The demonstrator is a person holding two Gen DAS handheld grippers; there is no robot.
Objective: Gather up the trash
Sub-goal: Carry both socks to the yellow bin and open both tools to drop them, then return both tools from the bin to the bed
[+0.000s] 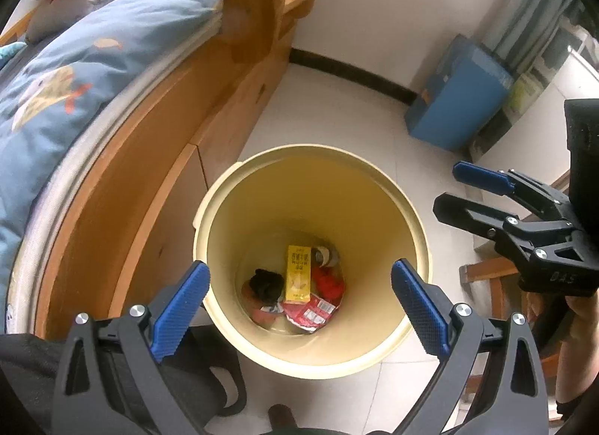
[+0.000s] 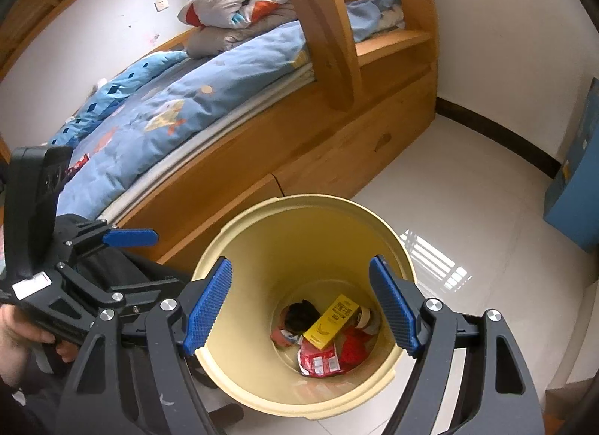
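Trash bin (image 1: 310, 158), one, holding one yellow carton (image 1: 297, 272), one red wrapper (image 1: 309, 313), left gripper (image 1: 299, 302) and right gripper (image 2: 301, 309) both released, empty

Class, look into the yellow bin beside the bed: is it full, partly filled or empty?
Partly filled. Only the bottom of the bin holds trash: a yellow carton and red wrappers; its walls stand bare above them.

We see a wooden bed (image 2: 337, 128) along the white wall (image 2: 505, 23), with drawers (image 2: 374, 150) in its base. On it lies a blue patterned quilt (image 2: 179, 113) and a folded blanket (image 2: 232, 0). A blue box (image 1: 460, 98) leans on the wall, on the pale tiled floor (image 2: 468, 203).
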